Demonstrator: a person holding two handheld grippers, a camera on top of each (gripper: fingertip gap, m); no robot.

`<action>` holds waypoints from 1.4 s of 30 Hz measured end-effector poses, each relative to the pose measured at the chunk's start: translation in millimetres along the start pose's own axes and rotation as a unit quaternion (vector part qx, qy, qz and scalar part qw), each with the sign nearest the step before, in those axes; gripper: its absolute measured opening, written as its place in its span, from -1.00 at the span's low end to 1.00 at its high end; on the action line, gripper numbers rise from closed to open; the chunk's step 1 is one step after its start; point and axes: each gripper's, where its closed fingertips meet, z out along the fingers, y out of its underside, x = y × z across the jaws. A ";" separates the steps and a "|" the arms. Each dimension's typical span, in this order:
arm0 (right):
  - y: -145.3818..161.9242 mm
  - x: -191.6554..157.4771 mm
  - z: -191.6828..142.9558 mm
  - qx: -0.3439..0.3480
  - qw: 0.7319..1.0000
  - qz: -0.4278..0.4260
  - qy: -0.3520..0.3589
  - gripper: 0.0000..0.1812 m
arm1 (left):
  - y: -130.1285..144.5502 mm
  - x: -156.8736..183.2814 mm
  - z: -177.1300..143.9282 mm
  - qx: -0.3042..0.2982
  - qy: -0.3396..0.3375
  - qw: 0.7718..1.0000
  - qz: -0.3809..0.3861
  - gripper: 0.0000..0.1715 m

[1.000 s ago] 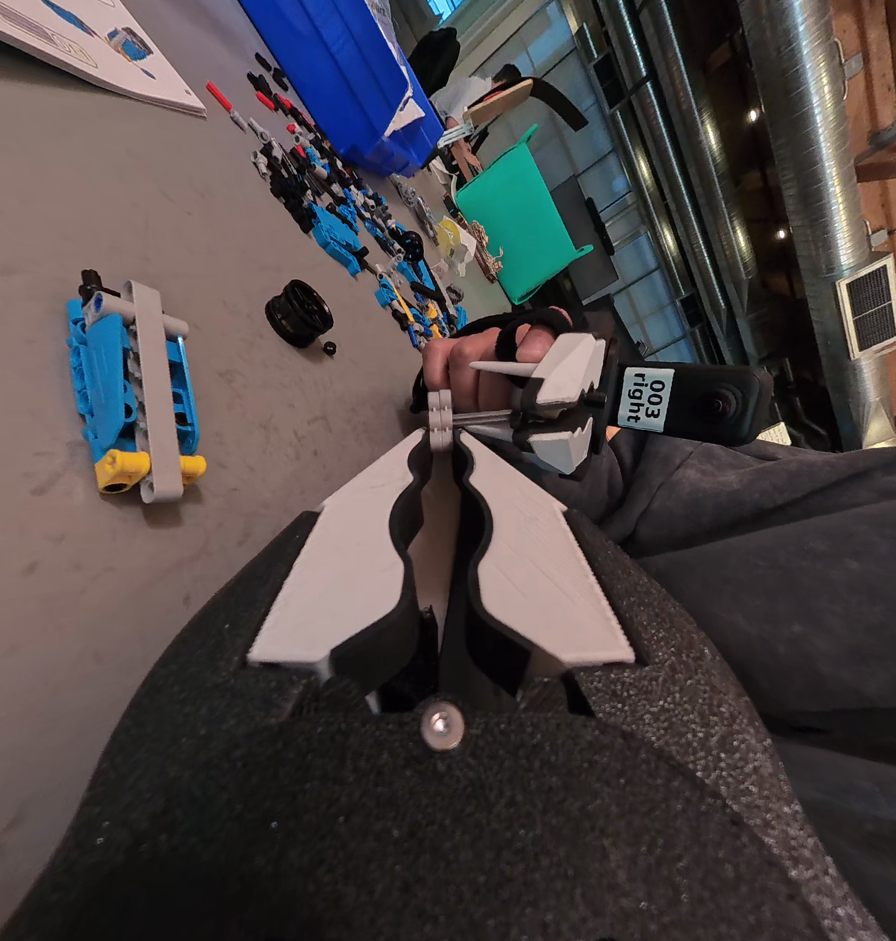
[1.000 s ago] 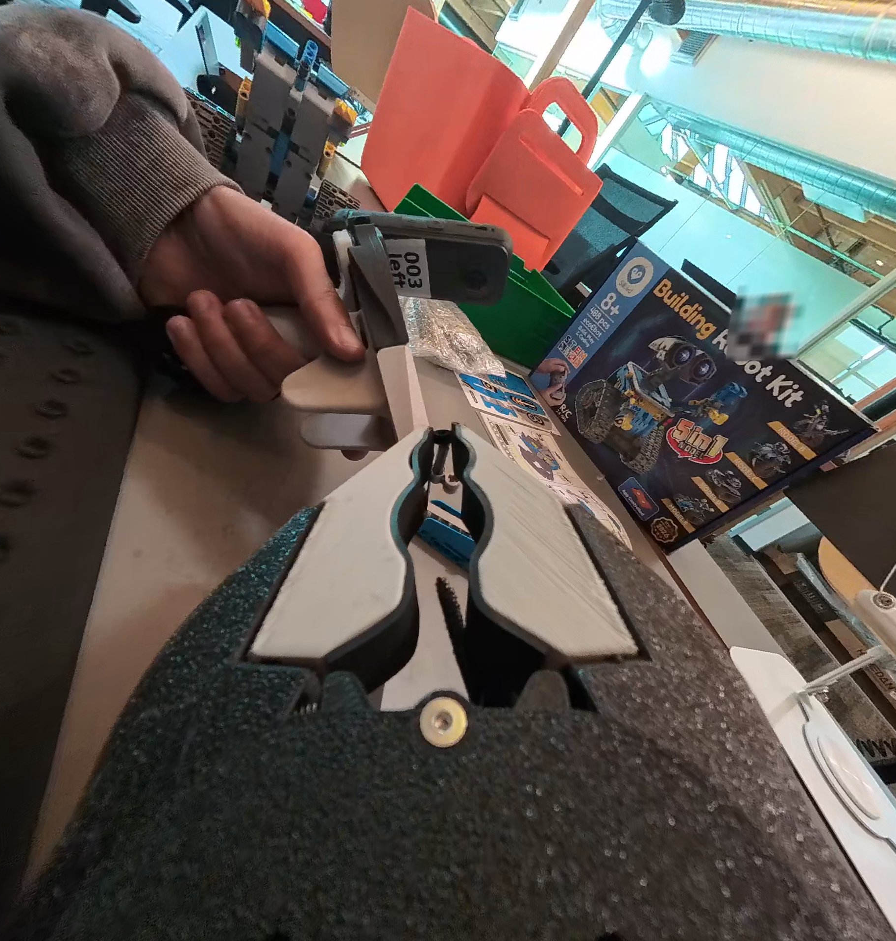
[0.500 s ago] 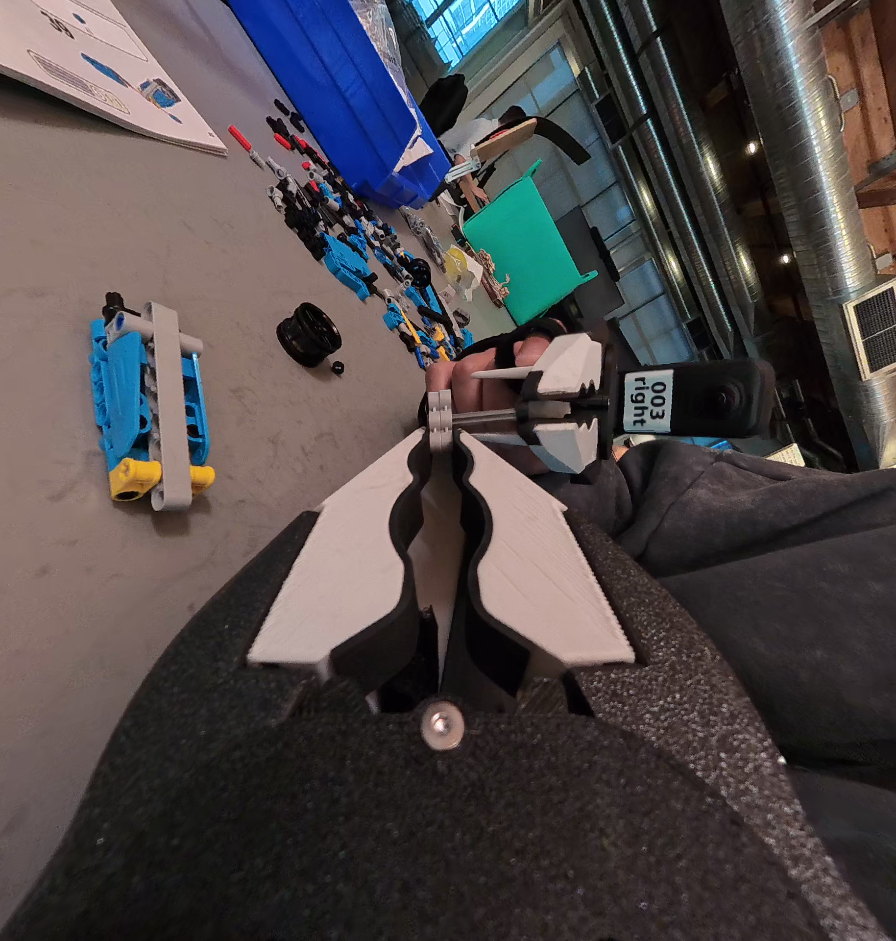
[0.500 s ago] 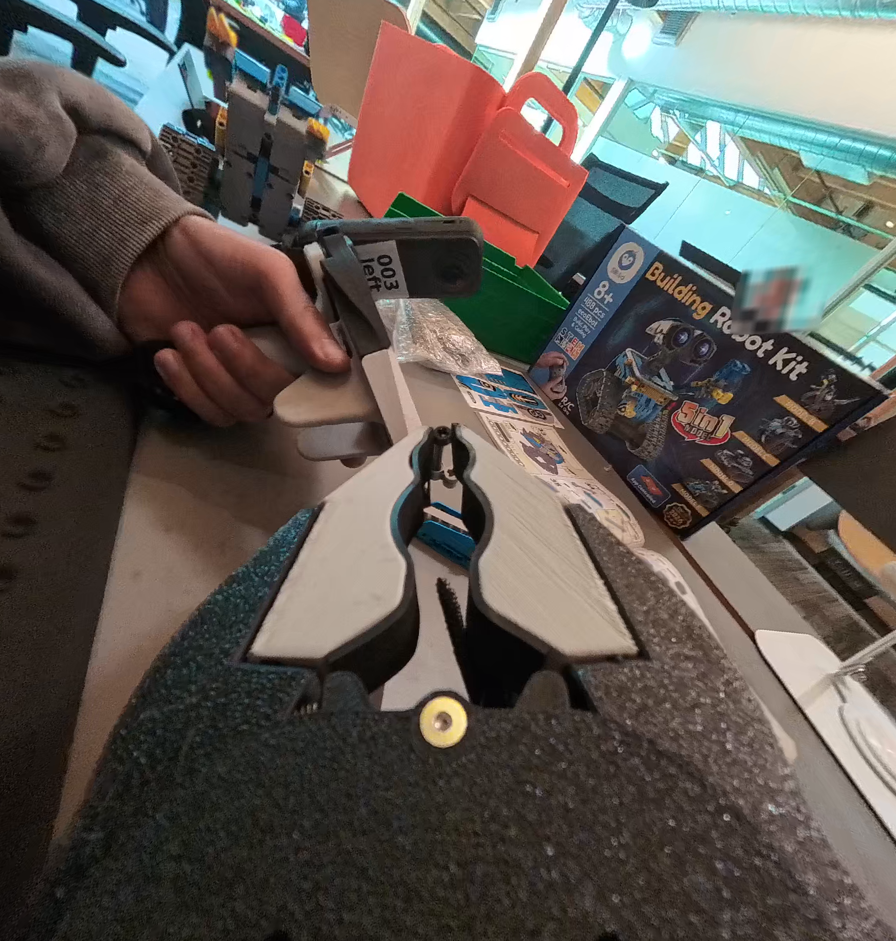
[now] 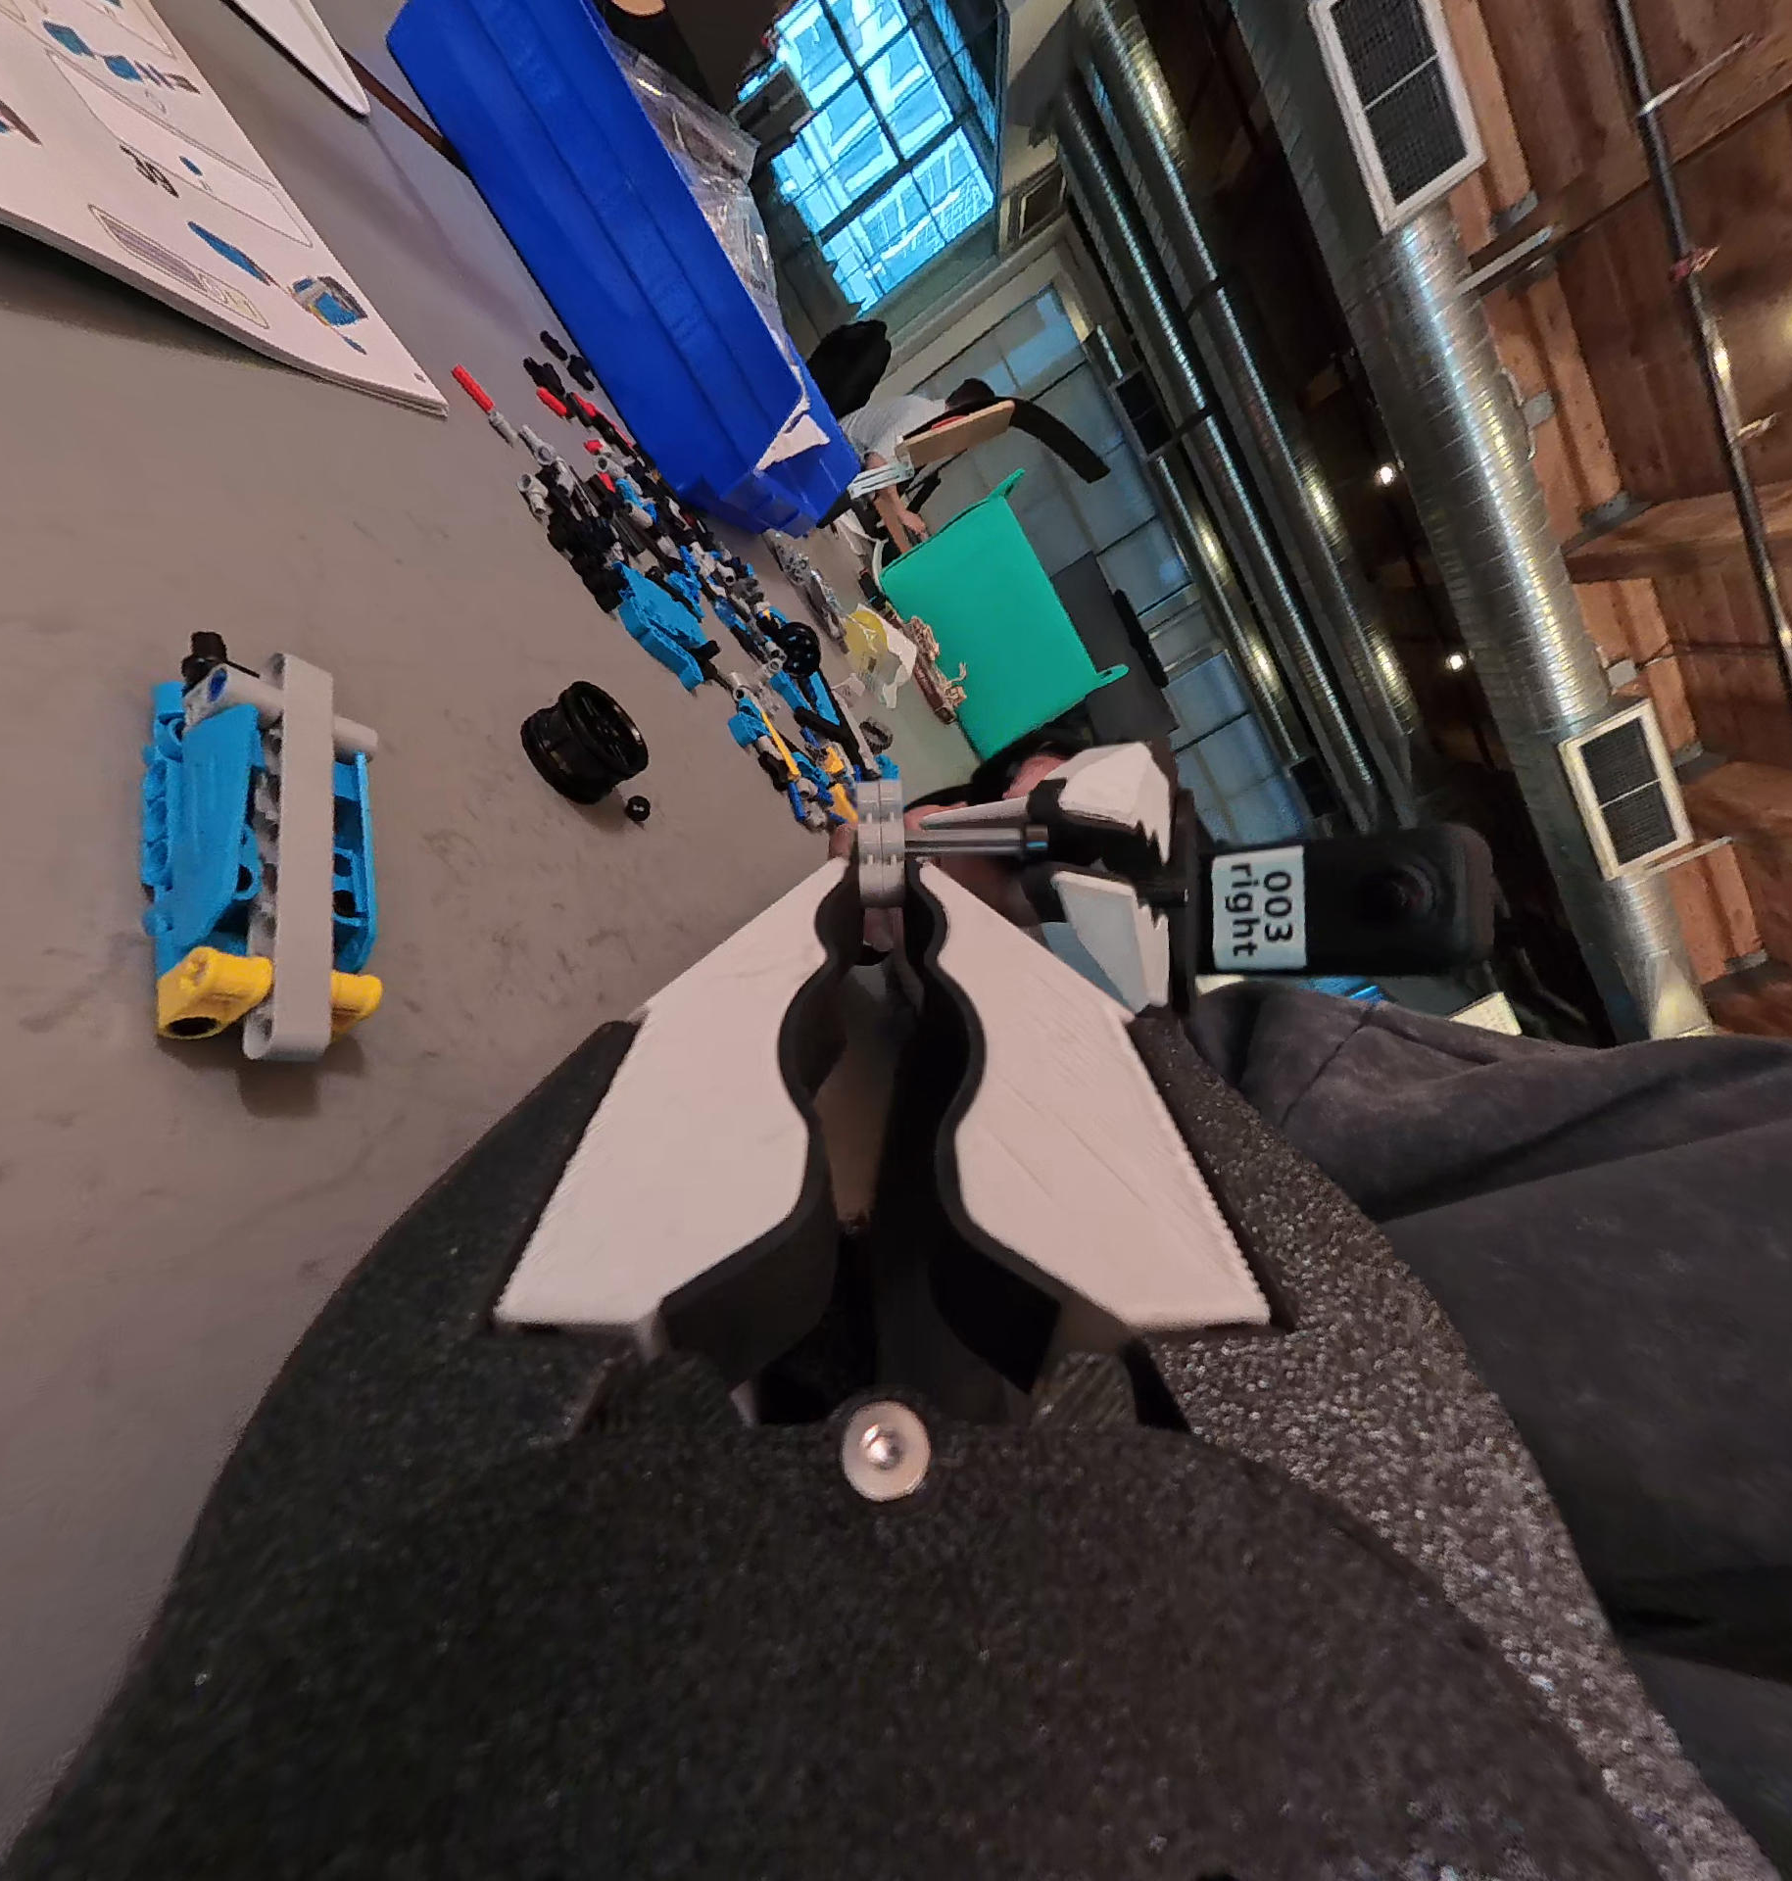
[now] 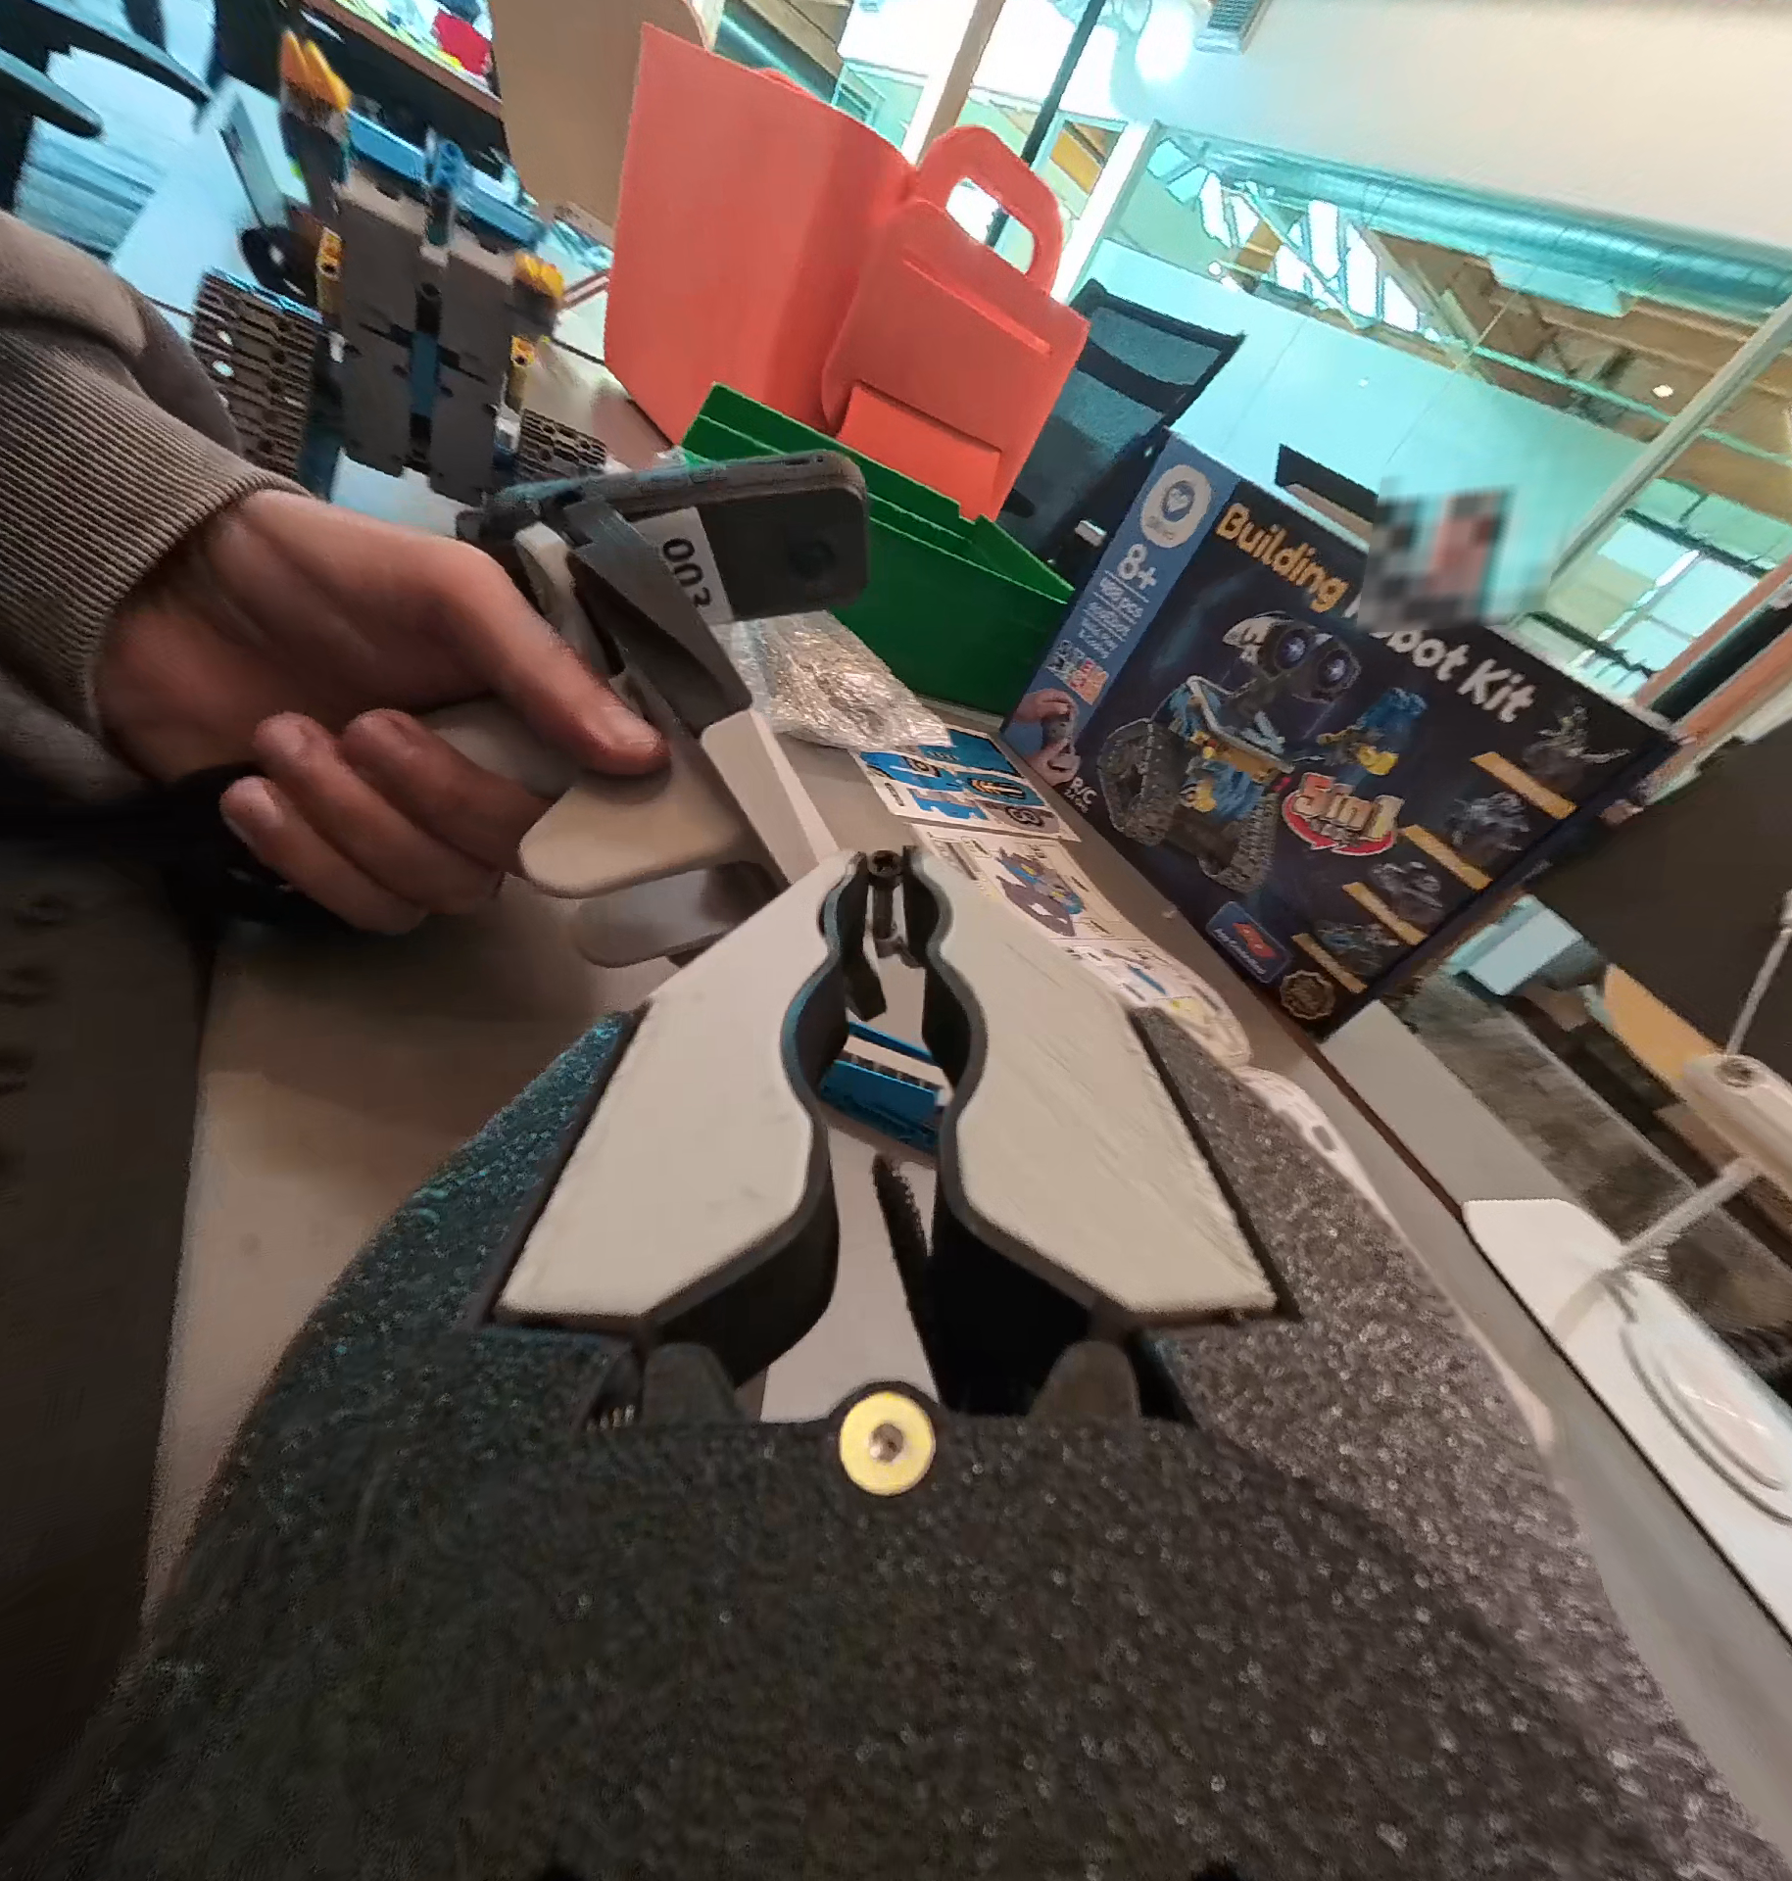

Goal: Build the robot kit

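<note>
My left gripper (image 5: 879,877) is shut on a small grey double piece (image 5: 879,843), held above the grey table (image 5: 464,1069). My right gripper (image 5: 1059,843) faces it from the right, and its dark thin axle (image 5: 973,837) meets the grey piece. In the right wrist view my right gripper (image 6: 883,867) is shut on that dark axle (image 6: 876,916), end on. The left gripper (image 6: 667,814) and the hand that holds it sit just to its left. A blue, grey and yellow assembly (image 5: 260,855) lies on the table to the left.
A black wheel (image 5: 586,741) and a row of several small loose parts (image 5: 698,601) lie beyond the assembly. A blue bin (image 5: 617,234), a green bag (image 5: 993,631) and an instruction booklet (image 5: 159,193) stand farther off. A kit box (image 6: 1329,753), a green bin (image 6: 922,590) and an orange bag (image 6: 841,295) line the right side. The left tips stand about 12 centimetres off the black wheel (image 5: 586,741).
Both grippers have kept their hold and stayed joined at the axle. They have swung a little together, so the table and its parts have shifted in both views.
</note>
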 end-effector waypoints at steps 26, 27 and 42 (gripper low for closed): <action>12.8 1.7 -1.7 -0.037 0.999 0.015 -0.009 -0.93 | -12.8 -10.6 -6.8 0.014 -0.197 0.940 0.278 -0.93; 13.3 2.4 -1.6 -0.041 0.999 0.013 -0.006 -0.93 | -13.6 -11.7 -7.0 0.016 -0.208 0.935 0.287 -0.93; 22.2 5.0 5.5 -0.107 0.992 0.044 0.046 -0.94 | -17.5 -14.6 -7.2 -0.010 -0.352 0.808 0.473 -0.93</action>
